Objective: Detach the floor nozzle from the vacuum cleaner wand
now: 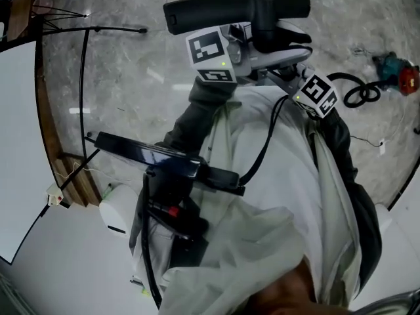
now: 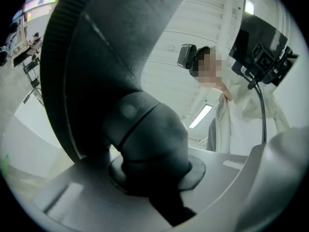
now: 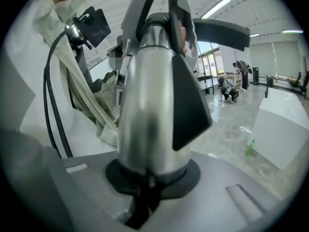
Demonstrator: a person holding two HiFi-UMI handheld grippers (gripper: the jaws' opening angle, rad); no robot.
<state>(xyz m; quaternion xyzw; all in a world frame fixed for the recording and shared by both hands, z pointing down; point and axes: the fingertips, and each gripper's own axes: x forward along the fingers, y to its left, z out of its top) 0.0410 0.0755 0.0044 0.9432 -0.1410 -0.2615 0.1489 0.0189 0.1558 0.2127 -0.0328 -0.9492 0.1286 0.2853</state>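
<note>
Fingers of my left gripper (image 2: 153, 179) clamp the dark neck of the floor nozzle (image 1: 236, 10); those of my right gripper (image 3: 149, 180) clamp the silver wand (image 3: 145, 105), all raised above the floor (image 1: 131, 77), one grip either side of the joint so I can pull them apart

A: Head view, jaws?
B: Hidden behind the marker cubes (image 1: 211, 52).
A: Gripper views?
B: Floor nozzle (image 2: 91, 62) cut off at the top, wand (image 3: 149, 100) too. Far people (image 3: 231, 88) too small to tell.

Grey marbled floor (image 1: 125, 77), a white board (image 1: 16, 149), ceiling strip lights (image 2: 200, 116), perhaps windows (image 3: 211, 57) beyond.
</note>
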